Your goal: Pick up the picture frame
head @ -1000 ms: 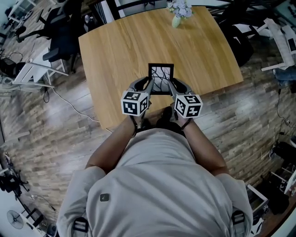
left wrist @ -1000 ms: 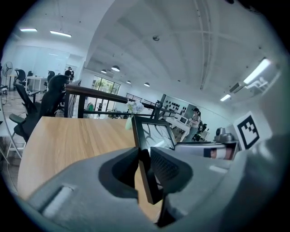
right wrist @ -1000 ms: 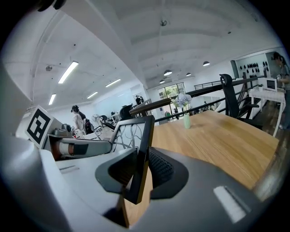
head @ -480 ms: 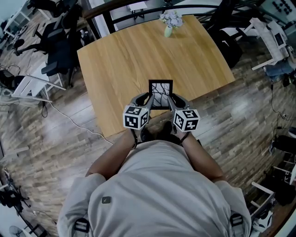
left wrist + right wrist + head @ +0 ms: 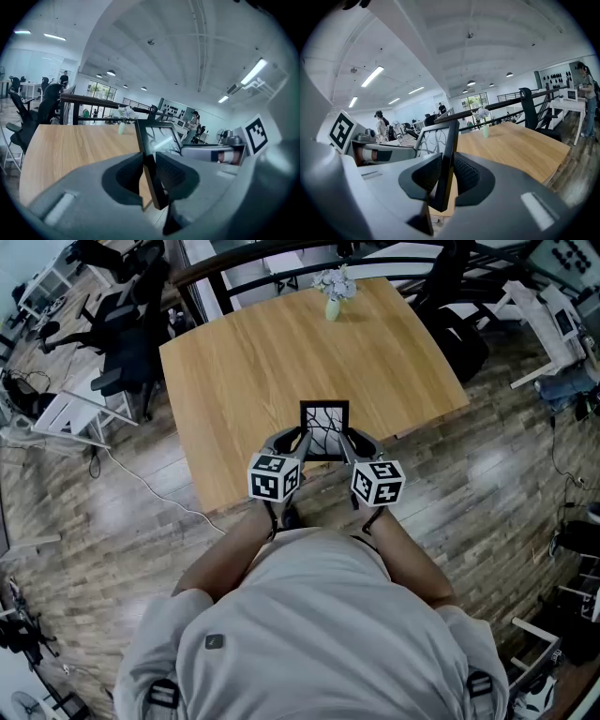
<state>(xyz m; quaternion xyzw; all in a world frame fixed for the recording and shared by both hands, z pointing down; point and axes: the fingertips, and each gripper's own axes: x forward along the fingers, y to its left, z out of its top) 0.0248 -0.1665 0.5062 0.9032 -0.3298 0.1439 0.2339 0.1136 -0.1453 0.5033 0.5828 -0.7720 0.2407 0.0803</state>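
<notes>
Holding the slim black rectangular picture frame [image 5: 324,430] by its two side edges, the person appears to be at the lifting step. The left hand-held gripper [image 5: 298,440] is clamped on the frame's left edge and the right hand-held gripper [image 5: 350,440] on its right edge. Each pair of jaws is narrow, with the dark ridged pads [image 5: 127,176] pressed flat on the thin moulding.

The frame stands nearly upright over the near edge of the pale wooden table [image 5: 281,343], and its lower corner looks clear of the top.

The next move calls for both hands to rise evenly with equal squeeze, so the rigid frame neither twists nor slips.

The moulding is matt and square-edged. The glossy front reflects the ceiling lights over a white print of black branching lines. The table is smooth, fine-grained and round-cornered. A small pale green vase of flowers [image 5: 332,298] stands at its far edge.
</notes>
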